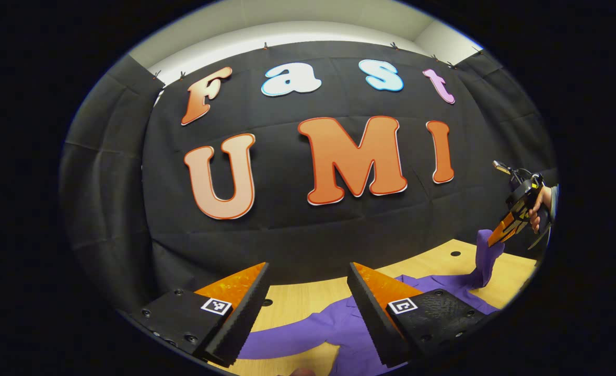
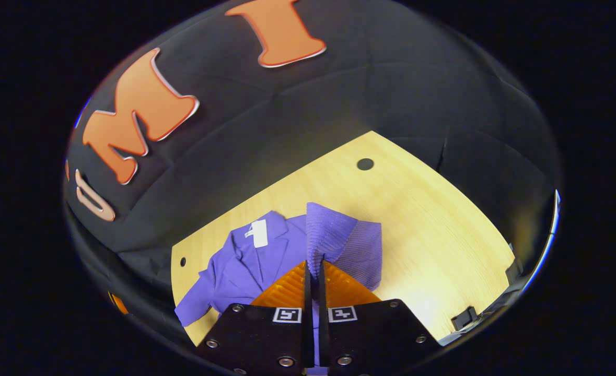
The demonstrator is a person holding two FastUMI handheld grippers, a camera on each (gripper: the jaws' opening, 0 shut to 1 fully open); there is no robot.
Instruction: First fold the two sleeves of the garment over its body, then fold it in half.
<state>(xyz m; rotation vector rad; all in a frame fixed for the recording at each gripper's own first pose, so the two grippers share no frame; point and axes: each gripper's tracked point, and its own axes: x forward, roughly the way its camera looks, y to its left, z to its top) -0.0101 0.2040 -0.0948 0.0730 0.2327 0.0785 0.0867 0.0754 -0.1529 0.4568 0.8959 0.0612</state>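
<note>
A purple garment (image 2: 245, 261) is spread on the wooden table (image 2: 433, 230), collar toward the booth wall. The right gripper (image 2: 313, 277) is clamped on one sleeve (image 2: 334, 235), which is held lifted above the table; in the left gripper view that gripper (image 1: 498, 235) is seen far off with the sleeve (image 1: 485, 261) hanging from it. The left gripper (image 1: 308, 292) is held apart, empty, above the other sleeve (image 1: 292, 334). The lifted sleeve is best carried across the body and laid flat, smoothed before release. The garment's hem is cut off behind the fingers, and how much cloth is pinched cannot be made out
</note>
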